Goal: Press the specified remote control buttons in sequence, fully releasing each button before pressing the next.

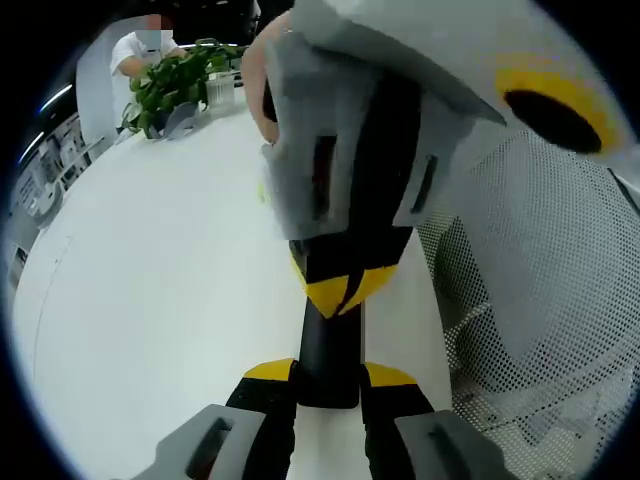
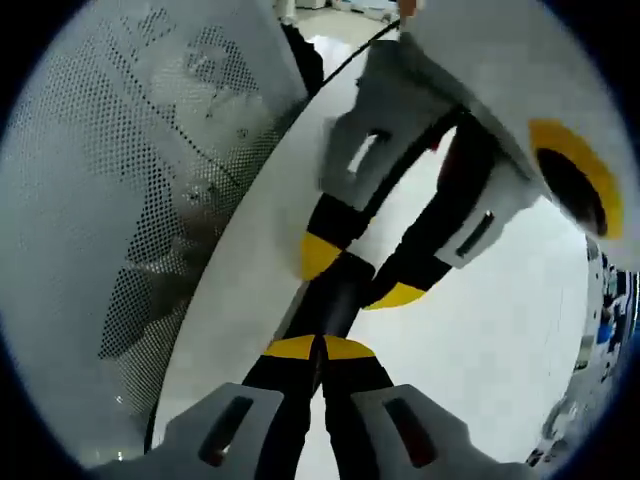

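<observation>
**White table, remote pinned for a press**

White tabletop (image 1: pixel 160 260) runs long and bare under both tools, and the remote (image 1: pixel 330 340) is a slim black bar lifted over it, not lying flat. The left gripper (image 1: pixel 330 375) has it clamped by its near end, yellow-tipped jaws closed in on either side of the bar. The right gripper (image 2: pixel 320 348) comes at it from the opposite end, its jaws drawn together with nothing between them, so the pair of tips works as one blunt poker. From the left gripper view those joined tips sit on or just over the remote's face. I cannot tell which button they are on, or make out any buttons.

To do this press well, I'd say the left hand must hold dead steady and not let the bar twist. The right should push straight down onto one key, then lift fully off before shifting along. A slanted push could catch a neighbouring key or lever the remote out of the clamp.

Around them, a white mesh chair (image 1: pixel 550 300) stands close against the table's edge. At the far end sits a leafy green plant (image 1: pixel 175 85) with a person in white (image 1: pixel 135 50) near it
</observation>
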The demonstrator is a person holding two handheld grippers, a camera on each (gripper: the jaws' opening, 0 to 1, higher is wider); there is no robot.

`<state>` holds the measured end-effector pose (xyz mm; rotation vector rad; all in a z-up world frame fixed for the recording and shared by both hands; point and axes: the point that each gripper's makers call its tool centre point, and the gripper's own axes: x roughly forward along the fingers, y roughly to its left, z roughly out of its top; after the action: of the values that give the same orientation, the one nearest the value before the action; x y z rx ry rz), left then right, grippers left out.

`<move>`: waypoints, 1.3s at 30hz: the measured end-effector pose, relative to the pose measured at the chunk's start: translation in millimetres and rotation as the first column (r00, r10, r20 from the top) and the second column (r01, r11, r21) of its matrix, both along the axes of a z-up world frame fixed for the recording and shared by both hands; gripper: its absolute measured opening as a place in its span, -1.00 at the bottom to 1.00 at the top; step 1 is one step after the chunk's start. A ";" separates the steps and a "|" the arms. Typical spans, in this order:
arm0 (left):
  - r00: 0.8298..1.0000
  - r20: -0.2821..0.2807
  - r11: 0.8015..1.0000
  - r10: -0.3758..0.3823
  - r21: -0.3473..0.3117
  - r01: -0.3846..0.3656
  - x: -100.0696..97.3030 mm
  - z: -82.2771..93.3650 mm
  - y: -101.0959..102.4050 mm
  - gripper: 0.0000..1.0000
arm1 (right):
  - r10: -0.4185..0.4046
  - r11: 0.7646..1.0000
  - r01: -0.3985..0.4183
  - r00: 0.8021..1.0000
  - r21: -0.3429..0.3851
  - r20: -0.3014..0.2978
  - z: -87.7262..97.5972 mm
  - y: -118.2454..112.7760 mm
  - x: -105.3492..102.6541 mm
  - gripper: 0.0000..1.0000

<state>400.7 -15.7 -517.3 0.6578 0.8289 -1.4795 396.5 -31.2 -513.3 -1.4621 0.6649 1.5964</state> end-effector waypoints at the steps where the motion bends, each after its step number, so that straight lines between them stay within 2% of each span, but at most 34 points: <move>1: 1.000 0.000 1.000 0.000 0.001 0.000 0.0 0.0 0.0 -0.50 | 0.060 0.998 -0.060 0.998 -0.011 0.027 -0.2 -0.1 -0.1 -1.00; 2: 1.000 0.001 1.000 0.000 0.001 0.000 -0.1 0.1 0.1 -0.50 | 0.104 0.995 -0.103 0.994 -0.020 0.047 -0.2 0.2 -0.3 -1.00; 4: 1.000 0.001 1.000 0.000 0.002 0.000 -0.1 0.1 0.1 -0.50 | 0.210 0.977 -0.206 0.973 -0.050 0.098 -1.0 -0.3 -1.7 -1.00; 5: 1.000 0.001 1.000 0.000 0.002 0.000 -0.1 0.1 0.1 -0.50 | 0.280 0.959 -0.272 0.951 -0.077 0.133 -1.4 -0.3 -2.0 -1.00; 7: 1.000 -0.002 1.000 0.003 0.000 -0.003 -0.2 0.2 -0.2 -0.50 | 0.321 0.946 -0.307 0.934 -0.105 0.159 -2.3 -0.8 -2.7 -1.00; 9: 1.000 -0.003 1.000 0.003 -0.002 -0.003 -0.2 0.4 0.1 -0.50 | 0.299 0.953 -0.287 0.940 -0.099 0.162 -3.0 -1.0 -3.2 -1.00; 10: 1.000 -0.002 1.000 0.003 -0.001 -0.003 -0.3 0.4 0.1 -0.51 | 0.268 0.963 -0.257 0.951 -0.084 0.157 -2.2 -1.1 -1.5 -1.00; 13: 1.000 -0.002 1.000 0.003 -0.001 -0.003 -0.1 0.4 0.0 -0.51 | 0.159 0.987 -0.157 0.982 -0.026 0.104 -1.6 -0.8 0.5 -1.00; 16: 1.000 -0.002 1.000 0.003 0.000 -0.003 -0.1 0.4 0.0 -0.51 | 0.071 0.997 -0.072 0.996 0.016 0.050 -0.7 -0.6 1.8 -1.00; 18: 1.000 -0.001 1.000 0.002 0.001 -0.002 -0.1 0.3 -0.1 -0.51 | -0.017 0.999 0.016 1.000 0.044 0.005 -0.3 -0.6 2.4 -1.00; 19: 1.000 -0.002 1.000 0.003 0.001 -0.003 -0.1 0.3 0.0 -0.51 | -0.070 0.995 0.072 0.997 0.064 -0.037 0.4 0.0 2.6 -1.00; 21: 1.000 -0.002 1.000 0.003 0.000 -0.003 -0.3 0.4 0.0 -0.51 | -0.184 0.977 0.194 0.977 0.085 -0.111 1.5 0.4 3.3 -1.00; 26: 1.000 0.000 1.000 0.001 0.001 -0.001 -0.4 0.3 -0.2 -0.51 | -0.265 0.950 0.291 0.944 0.115 -0.198 2.0 -0.9 4.7 -1.00; 30: 1.000 0.006 1.000 -0.007 0.002 0.007 -0.3 0.3 -0.2 -0.51 | -0.273 0.945 0.303 0.938 0.123 -0.214 2.4 -1.9 4.5 -1.00; 35: 1.000 0.006 1.000 -0.006 0.002 0.006 -0.4 0.4 -0.4 -0.51 | -0.269 0.946 0.298 0.941 0.128 -0.207 2.2 -3.7 2.8 -0.98; 39: 1.000 0.006 1.000 -0.005 0.002 0.005 -0.6 0.3 -0.1 -0.51 | -0.283 0.941 0.314 0.934 0.125 -0.220 2.4 -8.7 1.2 -0.93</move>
<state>400.1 -15.9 -516.9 0.6656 0.8251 -1.4808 397.7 -39.9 -510.8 -1.0369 0.8138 1.5269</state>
